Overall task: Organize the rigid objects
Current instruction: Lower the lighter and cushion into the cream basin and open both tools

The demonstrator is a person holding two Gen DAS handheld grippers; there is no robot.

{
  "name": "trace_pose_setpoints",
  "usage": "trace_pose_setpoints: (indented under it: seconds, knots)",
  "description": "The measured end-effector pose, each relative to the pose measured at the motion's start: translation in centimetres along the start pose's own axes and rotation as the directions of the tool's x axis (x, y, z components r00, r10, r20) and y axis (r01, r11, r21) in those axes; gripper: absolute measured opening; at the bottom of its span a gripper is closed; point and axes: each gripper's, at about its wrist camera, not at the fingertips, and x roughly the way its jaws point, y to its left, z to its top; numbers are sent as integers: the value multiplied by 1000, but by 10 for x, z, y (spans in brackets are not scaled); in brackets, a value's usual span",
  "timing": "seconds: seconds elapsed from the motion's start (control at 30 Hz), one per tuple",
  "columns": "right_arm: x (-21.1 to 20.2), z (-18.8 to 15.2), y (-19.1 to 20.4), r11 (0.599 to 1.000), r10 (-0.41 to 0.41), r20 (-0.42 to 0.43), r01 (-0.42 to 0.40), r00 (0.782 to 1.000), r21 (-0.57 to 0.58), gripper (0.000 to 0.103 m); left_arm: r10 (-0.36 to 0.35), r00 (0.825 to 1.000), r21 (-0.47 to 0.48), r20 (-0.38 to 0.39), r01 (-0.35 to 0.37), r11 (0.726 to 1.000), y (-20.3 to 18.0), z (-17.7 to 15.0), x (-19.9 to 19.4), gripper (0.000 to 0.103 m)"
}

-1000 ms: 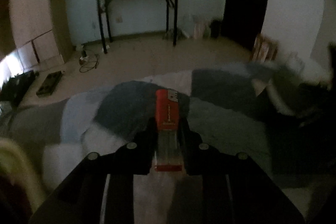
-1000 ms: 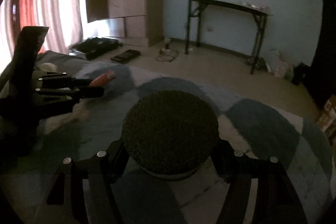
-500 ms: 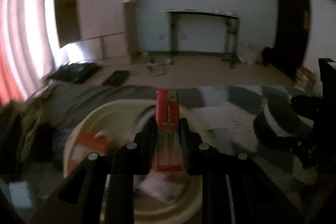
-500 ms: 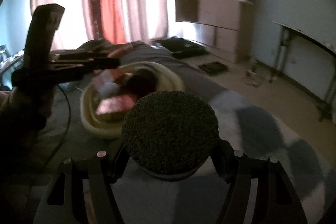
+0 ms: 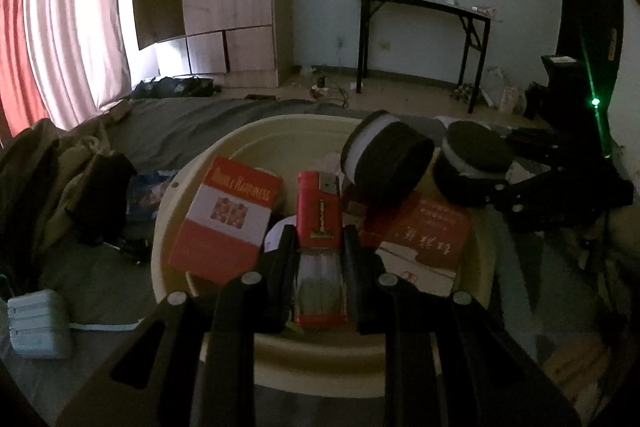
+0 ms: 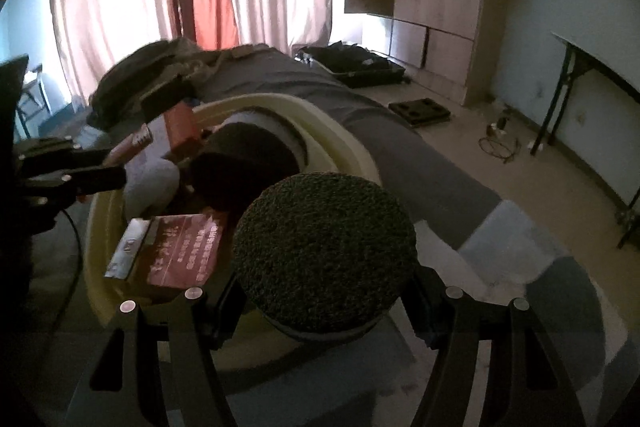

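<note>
Left gripper (image 5: 319, 247) closed on a red lighter (image 5: 319, 215), fingers (image 5: 285, 251) pressing its clear lower body from both sides, red cap end pointing forward. Lighter held above a cream round basin (image 5: 224, 155) resting on a bed with a grey cover (image 5: 176, 131). Seen inside the basin, left wrist view: a red-and-white box (image 5: 228, 223) leaning at the left, a red booklet with white script (image 5: 424, 239) lying at the right, a black-topped round container with a white side (image 5: 388, 163) tilted at the far right part. Right gripper (image 6: 326, 291) closed on a second round container with a coarse dark top (image 6: 324, 251), fingers clamping its sides; same container visible in the left wrist view just beside the basin's right rim. Cannot tell whether over the rim or just outside it. From the right wrist view: basin (image 6: 332, 131) ahead and to the left, red booklet (image 6: 180, 251) near its closer edge, left gripper (image 6: 96, 167) with the lighter at far left. White adapter with cable (image 5: 38, 323) on the bed left of the basin. Crumpled dark clothing (image 5: 48, 183) further left.
</note>
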Motion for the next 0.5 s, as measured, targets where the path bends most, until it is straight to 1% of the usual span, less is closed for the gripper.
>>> trace_pose_setpoints:
  seconds: [0.13, 0.23, 0.33, 0.5]
  knots:
    - [21, 16, 11, 1000, 1, 6, -1, 1000, -16, 67, 21, 1000, -5, -14, -21, 1000, 4, 1, 11, 24]
    - [34, 22, 18, 998, -4, -4, 4, 1000, -55, 67, 0, 1000, -34, -21, -1, 999, 10, 1, 14, 24]
    - [50, 26, 27, 997, 1, -20, -3, 1000, -83, 68, 2, 1000, -25, -28, -3, 1000, 9, 3, 18, 24]
    - [56, 28, 27, 997, 8, -17, -9, 1000, -79, 69, 3, 999, -41, -35, -5, 999, 10, 3, 19, 25]
